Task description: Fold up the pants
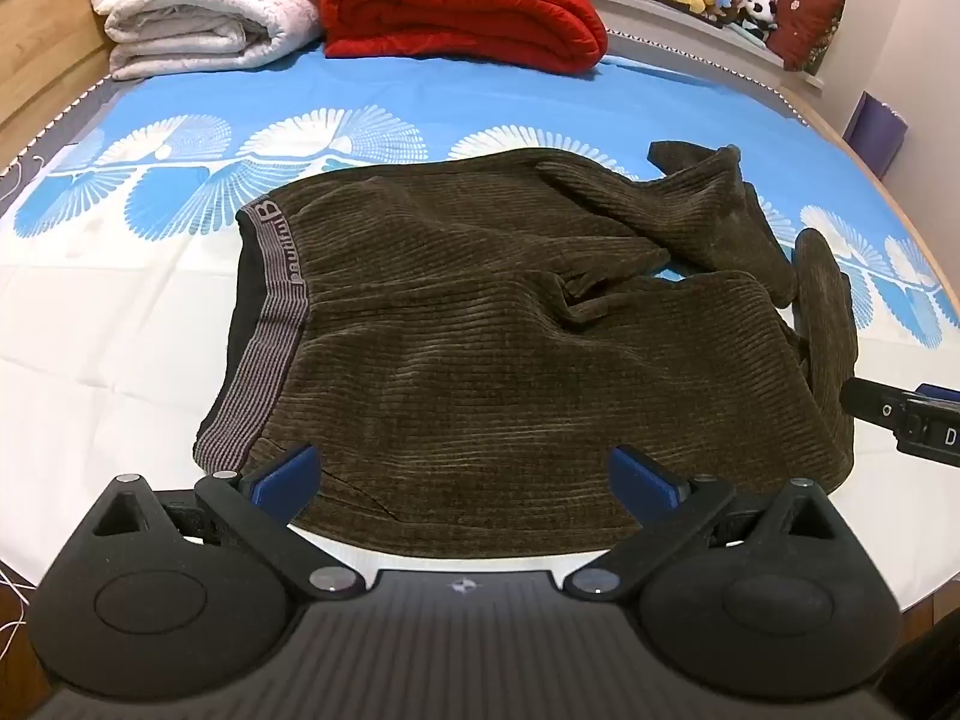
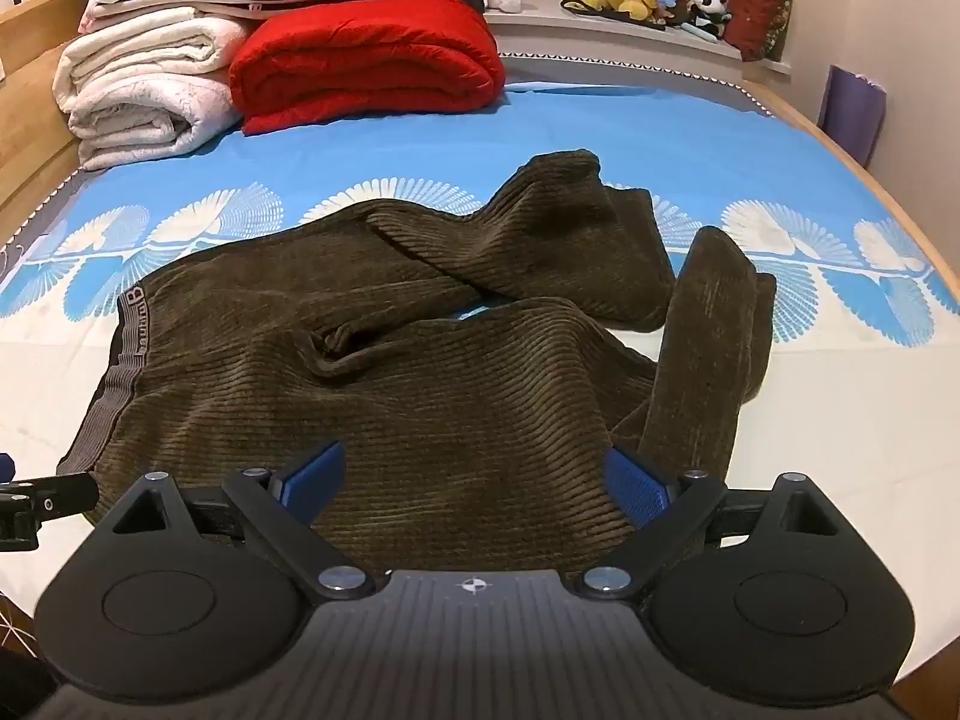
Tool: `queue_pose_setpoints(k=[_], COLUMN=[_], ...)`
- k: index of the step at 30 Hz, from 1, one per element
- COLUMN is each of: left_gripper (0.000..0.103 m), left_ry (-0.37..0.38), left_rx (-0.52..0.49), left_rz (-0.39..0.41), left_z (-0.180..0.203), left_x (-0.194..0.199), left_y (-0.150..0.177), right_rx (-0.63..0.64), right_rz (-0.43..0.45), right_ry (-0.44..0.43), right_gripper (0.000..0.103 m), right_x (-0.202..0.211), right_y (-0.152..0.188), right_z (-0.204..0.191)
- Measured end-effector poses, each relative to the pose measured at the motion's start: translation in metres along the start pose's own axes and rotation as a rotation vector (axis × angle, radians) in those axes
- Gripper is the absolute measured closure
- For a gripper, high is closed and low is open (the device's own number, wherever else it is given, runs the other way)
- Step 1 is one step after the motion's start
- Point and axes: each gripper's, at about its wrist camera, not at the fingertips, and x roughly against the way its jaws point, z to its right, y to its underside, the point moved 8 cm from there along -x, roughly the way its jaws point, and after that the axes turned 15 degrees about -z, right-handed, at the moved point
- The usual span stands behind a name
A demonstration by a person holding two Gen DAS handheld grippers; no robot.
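The brown corduroy pants point(image 1: 480, 324) lie on the bed point(image 1: 120, 312), waistband point(image 1: 270, 324) at the left and legs running off to the right, so the long axis goes across the bed. The far leg point(image 2: 540, 240) bends back over itself and the near leg's end point(image 2: 708, 348) doubles up, hiding both hems (the waistband lettering is only partly readable). The near edge of the pants is cut off behind both tools. The left gripper point(image 1: 465, 474) hovers over that edge, fingers spread wide and empty. The right gripper point(image 2: 474, 480) is likewise spread, holding nothing. Behind lie a red quilt point(image 1: 462, 0) and white blankets point(image 1: 198, 6).
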Motion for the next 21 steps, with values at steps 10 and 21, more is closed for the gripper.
queue_pose_setpoints(k=[10,21], left_gripper=[0.000,0.000], left_ry=[0.000,0.001], left_rx=[-0.001,-0.004], left_rz=[0.001,0.000], left_z=[-0.0008,-0.0007], left_x=[0.0003,-0.0012], left_y=[0.0010,0.0009], right_rx=[0.004,0.000], right_rz=[-0.003,-0.005], right_ry=[0.001,0.004], right_gripper=[0.009,0.009], right_x=[-0.0021,-0.0009], right_y=[-0.0023,-0.0009], right_z=[0.0048,-0.0003])
